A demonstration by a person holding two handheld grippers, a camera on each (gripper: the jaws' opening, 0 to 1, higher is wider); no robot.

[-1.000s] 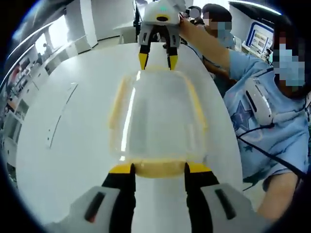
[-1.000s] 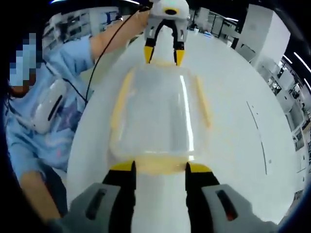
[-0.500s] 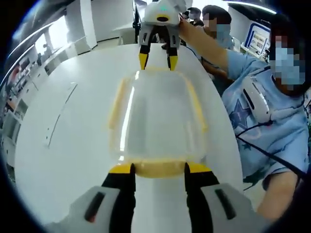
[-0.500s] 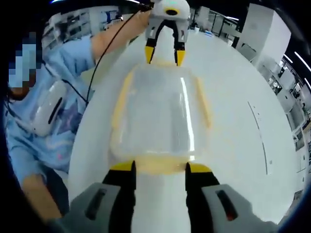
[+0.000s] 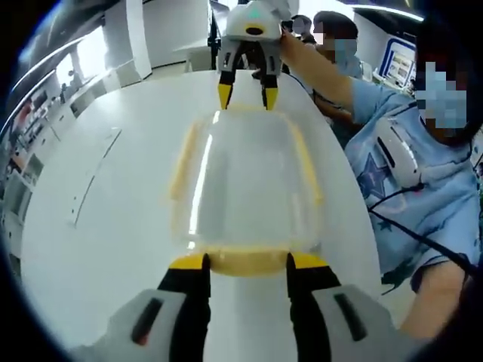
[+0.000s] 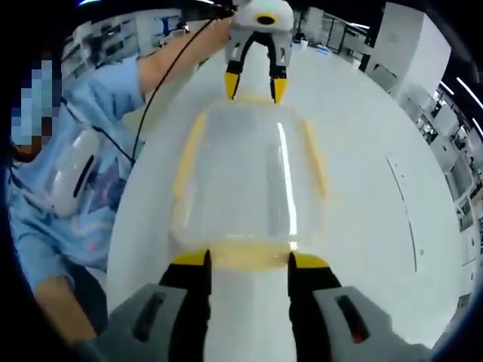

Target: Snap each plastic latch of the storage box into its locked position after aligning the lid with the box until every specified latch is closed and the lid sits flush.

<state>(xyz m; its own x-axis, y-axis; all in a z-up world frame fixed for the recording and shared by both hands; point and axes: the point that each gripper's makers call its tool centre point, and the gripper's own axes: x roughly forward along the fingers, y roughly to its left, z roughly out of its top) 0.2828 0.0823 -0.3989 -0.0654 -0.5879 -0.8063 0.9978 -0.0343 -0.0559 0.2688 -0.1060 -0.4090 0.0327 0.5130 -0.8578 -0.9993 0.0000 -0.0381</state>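
Jaws of the left gripper (image 5: 245,261) rise wide apart at the near edge of the left gripper view, their yellow tips flanking the near end latch (image 5: 247,261) of the storage box (image 5: 245,181), the inner faces close against the latch's two ends; whether they press it cannot be told. Just beyond the tips lies the clear lid (image 5: 249,170), seated on the box with a pale yellow side latch (image 5: 181,160) along its left edge and another (image 5: 306,162) along its right. At the box's far end the right gripper (image 5: 247,94) points back toward the camera, its yellow tips spread over the far latch. The white surface (image 5: 98,226) spreads around the box, and to the right a person in a light blue shirt (image 5: 423,204) reaches an arm up to that far gripper.

In the right gripper view the same layout appears from the opposite end: the right gripper (image 6: 247,261) stands wide, tips bracketing its own end latch (image 6: 249,260), the storage box (image 6: 247,177) ahead, and the left gripper (image 6: 255,87) spread at the far end. The person's blue sleeve (image 6: 75,173) fills the left side.
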